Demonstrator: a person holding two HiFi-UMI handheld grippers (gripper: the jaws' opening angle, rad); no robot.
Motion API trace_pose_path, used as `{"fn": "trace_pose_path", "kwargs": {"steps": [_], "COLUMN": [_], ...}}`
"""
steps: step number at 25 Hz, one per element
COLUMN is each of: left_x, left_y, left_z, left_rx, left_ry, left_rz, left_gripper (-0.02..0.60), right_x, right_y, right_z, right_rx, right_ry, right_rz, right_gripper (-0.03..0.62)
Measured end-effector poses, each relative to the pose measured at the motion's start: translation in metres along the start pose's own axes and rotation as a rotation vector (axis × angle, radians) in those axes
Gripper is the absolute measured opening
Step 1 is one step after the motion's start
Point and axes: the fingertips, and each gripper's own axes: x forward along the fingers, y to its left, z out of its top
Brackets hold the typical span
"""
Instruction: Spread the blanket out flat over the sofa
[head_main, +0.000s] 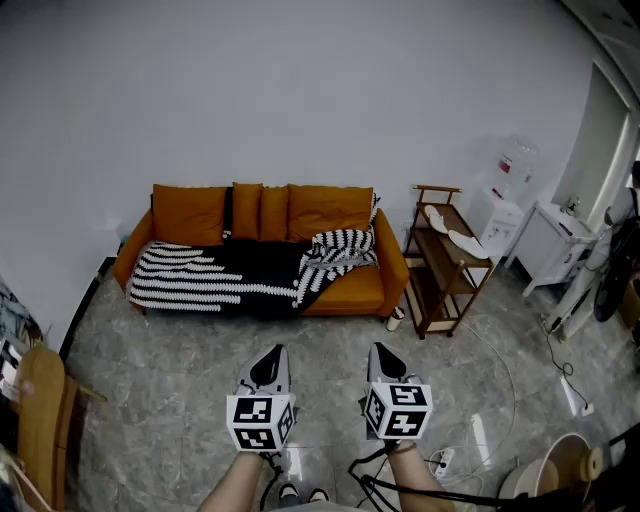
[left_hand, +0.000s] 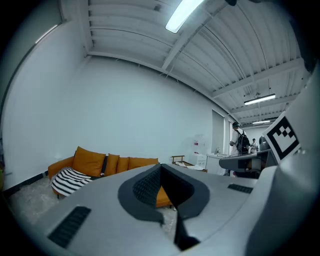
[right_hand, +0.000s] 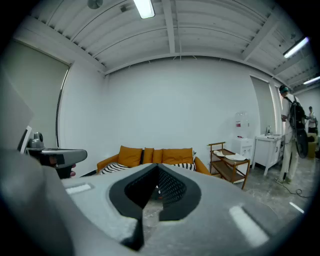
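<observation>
An orange sofa (head_main: 350, 290) stands against the far wall, with several orange cushions along its back. A black-and-white striped blanket (head_main: 240, 275) covers its left and middle seat, bunched and folded near the right end. My left gripper (head_main: 270, 367) and right gripper (head_main: 385, 361) are held side by side well in front of the sofa, over the floor. Both are shut and hold nothing. The sofa (left_hand: 100, 163) shows far off past the left gripper (left_hand: 159, 167). It also appears as the distant sofa (right_hand: 155, 156) beyond the right gripper (right_hand: 157, 167).
A wooden shelf cart (head_main: 445, 260) stands right of the sofa, with a water dispenser (head_main: 505, 200) and a white cabinet (head_main: 550, 240) beyond. Cables (head_main: 450, 465) trail on the marble floor (head_main: 160, 390) at the lower right. A wooden chair (head_main: 40, 420) is at the left edge. A person (right_hand: 292, 135) stands far right.
</observation>
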Motion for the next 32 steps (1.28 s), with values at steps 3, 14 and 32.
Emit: {"fn": "trace_pose_path", "kwargs": {"steps": [3, 14, 32], "left_x": [-0.001, -0.008, 0.039], "left_y": [0.005, 0.032, 0.060], "left_z": [0.000, -0.001, -0.017], "left_rx": [-0.003, -0.010, -0.011], "left_ry": [-0.003, -0.005, 0.046], "left_rz": [0.004, 0.004, -0.031], "left_gripper": [0.003, 0.003, 0.003], "right_x": [0.002, 0.014, 0.051], "right_y": [0.003, 0.019, -0.006], "right_z": [-0.001, -0.001, -0.024], "right_rx": [-0.003, 0.018, 0.087], "right_ry": [0.002, 0.005, 0.056], "right_rz": [0.001, -0.019, -0.115], "right_gripper": [0.005, 0.005, 0.005]}}
